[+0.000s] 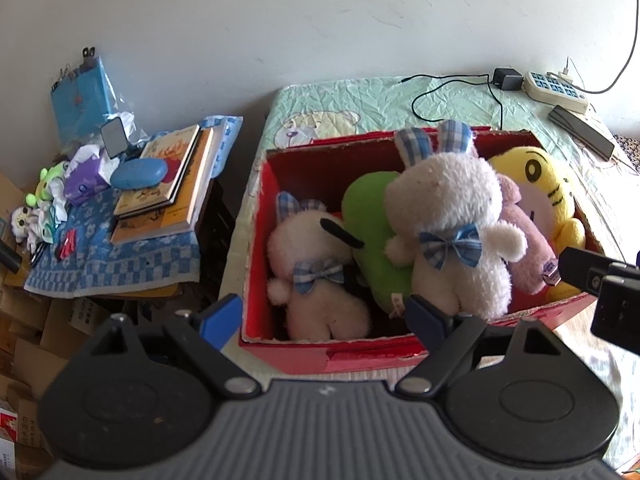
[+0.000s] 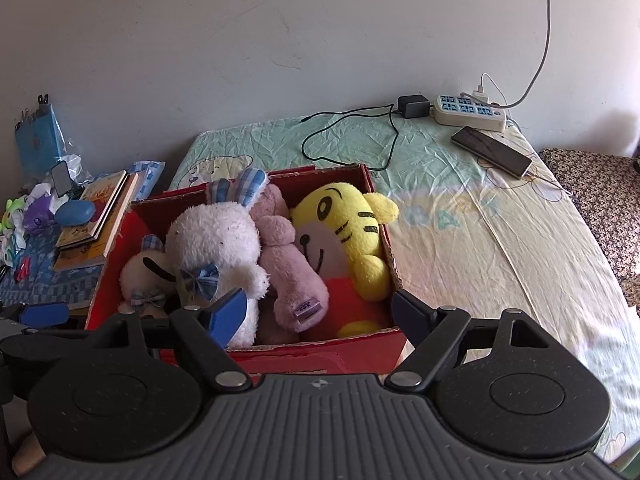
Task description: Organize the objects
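A red cardboard box [image 1: 360, 350] [image 2: 320, 354] stands on the bed and holds several plush toys: a large white rabbit [image 1: 452, 236] [image 2: 216, 240], a small white rabbit [image 1: 316, 276] [image 2: 140, 272], a green plush [image 1: 368, 220], a pink plush [image 1: 524, 240] [image 2: 288, 276] and a yellow tiger [image 1: 540, 176] [image 2: 348, 232]. My left gripper [image 1: 324, 320] is open and empty over the box's near left part. My right gripper [image 2: 320, 312] is open and empty over the box's near right part; part of it shows at the right edge of the left wrist view [image 1: 592, 280].
A side table with a blue cloth [image 1: 112, 256] carries stacked books [image 1: 168, 184] [image 2: 96, 220], a blue case [image 1: 138, 173] and small toys. On the bed [image 2: 480, 248] lie a power strip [image 2: 468, 112], a charger with cable [image 2: 414, 106] and a phone [image 2: 494, 152]. Cardboard boxes [image 1: 24, 344] sit lower left.
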A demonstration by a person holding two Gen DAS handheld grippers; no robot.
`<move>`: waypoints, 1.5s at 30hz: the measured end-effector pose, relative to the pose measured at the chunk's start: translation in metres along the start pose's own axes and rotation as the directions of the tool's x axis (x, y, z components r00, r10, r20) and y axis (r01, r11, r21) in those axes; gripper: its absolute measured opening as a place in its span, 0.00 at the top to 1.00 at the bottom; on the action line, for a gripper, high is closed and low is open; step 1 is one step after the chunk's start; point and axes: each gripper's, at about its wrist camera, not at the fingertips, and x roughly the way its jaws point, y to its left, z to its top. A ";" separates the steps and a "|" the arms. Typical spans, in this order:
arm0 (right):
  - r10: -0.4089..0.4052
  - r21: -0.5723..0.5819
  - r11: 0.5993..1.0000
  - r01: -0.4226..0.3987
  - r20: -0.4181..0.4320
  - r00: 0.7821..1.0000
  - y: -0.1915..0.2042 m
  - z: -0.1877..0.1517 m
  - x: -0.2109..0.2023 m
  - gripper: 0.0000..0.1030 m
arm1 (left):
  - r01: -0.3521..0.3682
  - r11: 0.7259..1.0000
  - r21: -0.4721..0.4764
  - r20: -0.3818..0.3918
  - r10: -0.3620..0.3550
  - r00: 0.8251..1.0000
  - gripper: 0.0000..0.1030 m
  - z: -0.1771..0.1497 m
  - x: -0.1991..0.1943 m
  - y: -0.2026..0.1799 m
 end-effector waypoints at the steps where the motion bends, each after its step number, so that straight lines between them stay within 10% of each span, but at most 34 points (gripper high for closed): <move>1: 0.000 0.002 1.000 0.000 -0.002 1.000 0.000 -0.001 0.001 0.20 | 0.001 1.000 0.002 0.001 -0.001 1.000 0.15 -0.001 0.000 0.000; 45: 0.046 -0.003 0.999 -0.046 -0.008 0.999 -0.013 -0.004 0.016 0.20 | -0.064 0.996 -0.063 -0.023 0.063 0.998 0.15 -0.007 0.006 -0.009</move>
